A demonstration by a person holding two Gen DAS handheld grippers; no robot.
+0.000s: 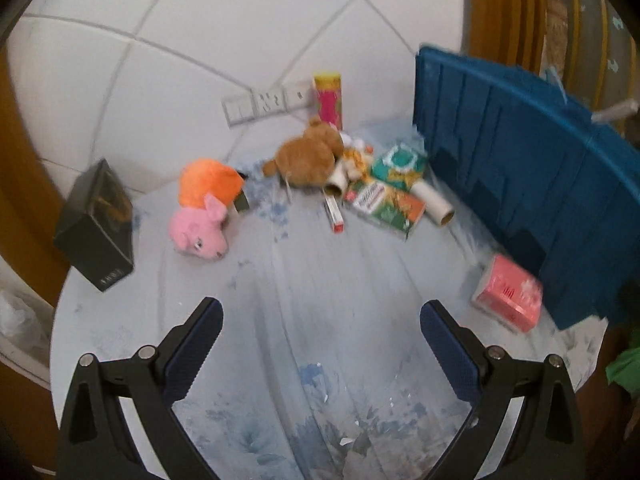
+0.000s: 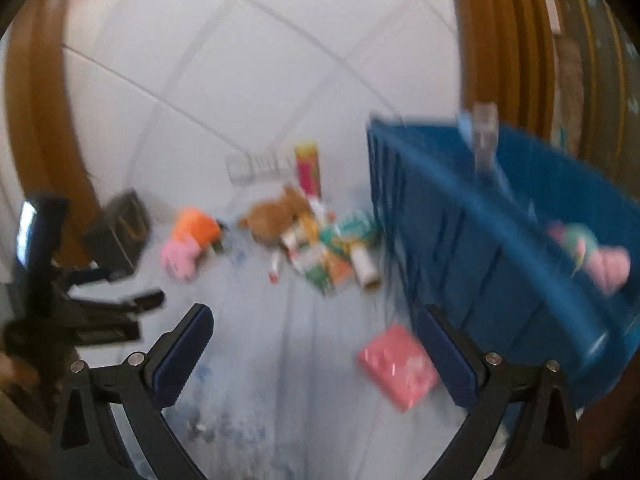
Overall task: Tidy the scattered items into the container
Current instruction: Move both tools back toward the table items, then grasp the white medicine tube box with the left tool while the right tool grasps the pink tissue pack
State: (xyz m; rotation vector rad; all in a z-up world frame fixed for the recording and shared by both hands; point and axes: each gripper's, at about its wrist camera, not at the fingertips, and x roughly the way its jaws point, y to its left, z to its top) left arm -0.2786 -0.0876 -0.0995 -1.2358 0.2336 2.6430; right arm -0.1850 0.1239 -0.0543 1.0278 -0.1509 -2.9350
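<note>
Grippers, left (image 1: 320, 316) and right (image 2: 316, 320), both gape empty above the table (image 1: 304, 280). Three plush toys, two cardboard tubes lie scattered beside one blue bin (image 1: 512, 168).

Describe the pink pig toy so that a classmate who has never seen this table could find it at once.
Start at the big blue bin on the table's right, then cross left past the central heap with the brown teddy. Short of the black box lies the pig toy: the only pink plush on the table, in an orange body.
</note>
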